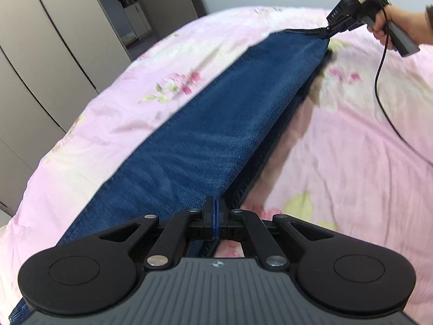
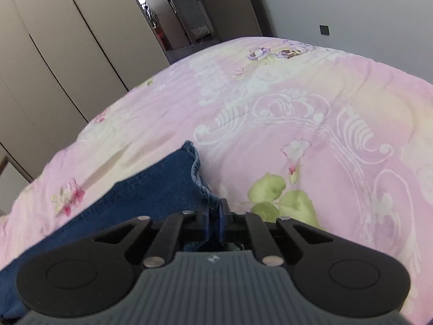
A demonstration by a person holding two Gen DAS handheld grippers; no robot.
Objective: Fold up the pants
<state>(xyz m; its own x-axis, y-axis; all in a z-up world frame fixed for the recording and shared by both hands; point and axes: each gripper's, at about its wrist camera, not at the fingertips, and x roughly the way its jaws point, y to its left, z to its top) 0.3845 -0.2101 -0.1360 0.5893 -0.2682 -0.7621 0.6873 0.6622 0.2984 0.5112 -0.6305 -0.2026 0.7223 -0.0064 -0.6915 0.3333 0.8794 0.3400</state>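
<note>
Blue denim pants (image 1: 216, 124) hang stretched in a long band over the pink floral bedspread (image 1: 351, 162). My left gripper (image 1: 215, 216) is shut on the near edge of the pants. My right gripper (image 1: 326, 32), held by a hand, is shut on the far end and lifts it off the bed. In the right wrist view the right gripper (image 2: 215, 214) pinches the hem of the pants (image 2: 151, 189), which trail down to the left over the bedspread (image 2: 297, 113).
Beige wardrobe doors (image 1: 40, 62) stand along the left of the bed. A dark doorway (image 2: 173, 16) opens beyond the bed's far corner. A black cable (image 1: 384, 100) hangs from the right gripper over the bedspread.
</note>
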